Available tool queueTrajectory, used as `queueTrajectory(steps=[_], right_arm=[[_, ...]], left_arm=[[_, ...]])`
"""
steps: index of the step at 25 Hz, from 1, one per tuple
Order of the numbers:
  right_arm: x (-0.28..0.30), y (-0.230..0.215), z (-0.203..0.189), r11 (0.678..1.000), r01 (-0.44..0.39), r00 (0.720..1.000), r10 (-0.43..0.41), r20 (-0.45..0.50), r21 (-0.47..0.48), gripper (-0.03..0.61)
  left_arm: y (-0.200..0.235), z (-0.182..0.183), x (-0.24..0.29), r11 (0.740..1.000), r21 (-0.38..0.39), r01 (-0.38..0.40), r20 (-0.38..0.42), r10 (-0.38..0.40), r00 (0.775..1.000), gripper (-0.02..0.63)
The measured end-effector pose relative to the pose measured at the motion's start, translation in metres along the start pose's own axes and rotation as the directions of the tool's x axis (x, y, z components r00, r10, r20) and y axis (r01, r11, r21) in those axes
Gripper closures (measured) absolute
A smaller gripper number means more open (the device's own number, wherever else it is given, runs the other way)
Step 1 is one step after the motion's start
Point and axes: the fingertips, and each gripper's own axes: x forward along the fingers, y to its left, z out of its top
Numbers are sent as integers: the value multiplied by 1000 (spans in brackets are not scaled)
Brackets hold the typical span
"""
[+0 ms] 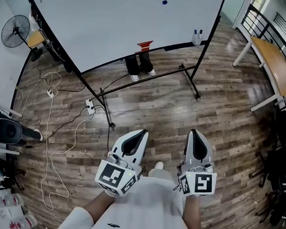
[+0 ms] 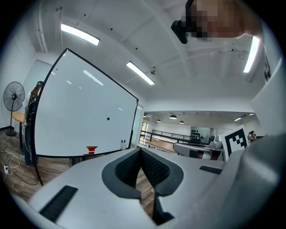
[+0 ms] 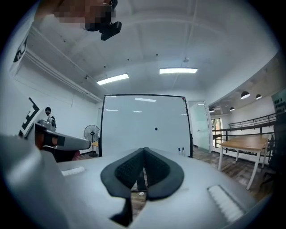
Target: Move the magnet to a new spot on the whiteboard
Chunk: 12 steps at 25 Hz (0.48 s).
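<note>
Holding left gripper (image 1: 144,132) and right gripper (image 1: 194,131) shut, empty, well apart from whiteboard (image 1: 114,27), magnet (image 1: 164,2) near its middle.

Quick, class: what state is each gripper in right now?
Left gripper: closed, holding nothing.
Right gripper: closed, holding nothing.

I stand on a dark plank floor (image 1: 157,112), white cables (image 1: 47,130) trailing across it at my left. A black fan (image 1: 14,31) stands far left, a wooden table (image 1: 276,66) by a black railing (image 1: 264,24) right. Strip lights (image 3: 178,70) glow on the white ceiling (image 3: 147,40).
</note>
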Motion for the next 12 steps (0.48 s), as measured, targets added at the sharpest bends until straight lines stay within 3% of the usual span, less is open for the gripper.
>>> queueTrajectory(steps=[7,12], right_arm=[[3,-35,-5,992,-73,997,72,13,105,583],[16,-51,0,989,-106,994,101,44,103,583]], left_arm=[[-16,-3,25,998,41,-50,-12,51,999,607],[-21,1,39,997,47,-69,-13,69,997,607]])
